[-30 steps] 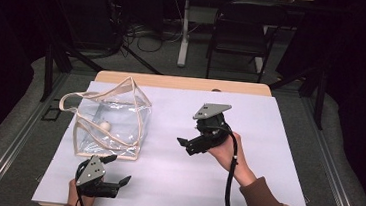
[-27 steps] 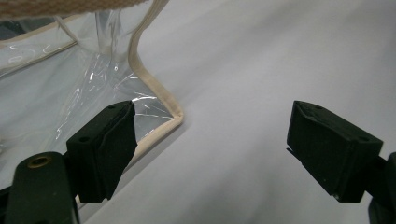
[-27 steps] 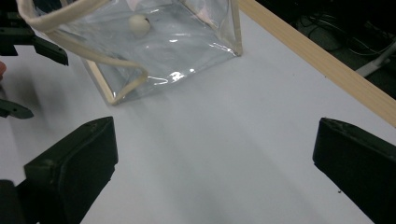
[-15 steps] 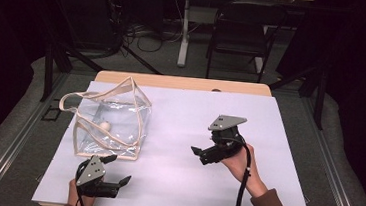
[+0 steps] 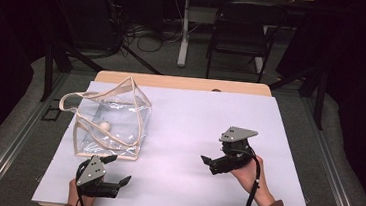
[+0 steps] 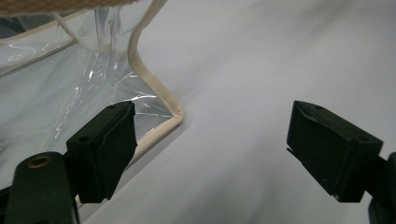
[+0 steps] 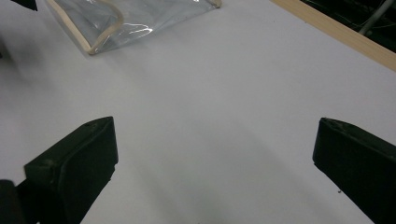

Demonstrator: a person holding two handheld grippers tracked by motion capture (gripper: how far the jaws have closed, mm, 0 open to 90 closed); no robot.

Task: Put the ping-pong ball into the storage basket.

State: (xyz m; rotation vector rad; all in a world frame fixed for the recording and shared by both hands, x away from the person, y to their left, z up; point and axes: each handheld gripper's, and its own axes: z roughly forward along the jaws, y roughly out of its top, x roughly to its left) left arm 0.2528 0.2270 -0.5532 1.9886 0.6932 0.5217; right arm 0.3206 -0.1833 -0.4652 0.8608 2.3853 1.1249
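A clear plastic bag (image 5: pixel 111 122) with beige trim and handles stands on the left of the white table sheet (image 5: pixel 190 113), with a small white ball (image 5: pixel 103 125) inside it. My left gripper (image 5: pixel 118 169) rests open near the front edge, just in front of the bag's near right corner. In the left gripper view the bag's corner (image 6: pixel 159 102) lies beside the left jaw, and nothing sits in the left gripper (image 6: pixel 212 140). My right gripper (image 5: pixel 209 164) is held open at the right front, facing the bag from well away. In the right gripper view the right gripper (image 7: pixel 215 158) is empty and the bag (image 7: pixel 130 16) lies far ahead.
A wooden table edge (image 5: pixel 182 83) shows beyond the sheet at the back. A dark chair (image 5: pixel 239 35) and cables stand on the floor behind the table. Bare sheet lies between the two grippers.
My right gripper has moved to the right and back toward the front edge, away from the bag. The left gripper and the bag have stayed put.
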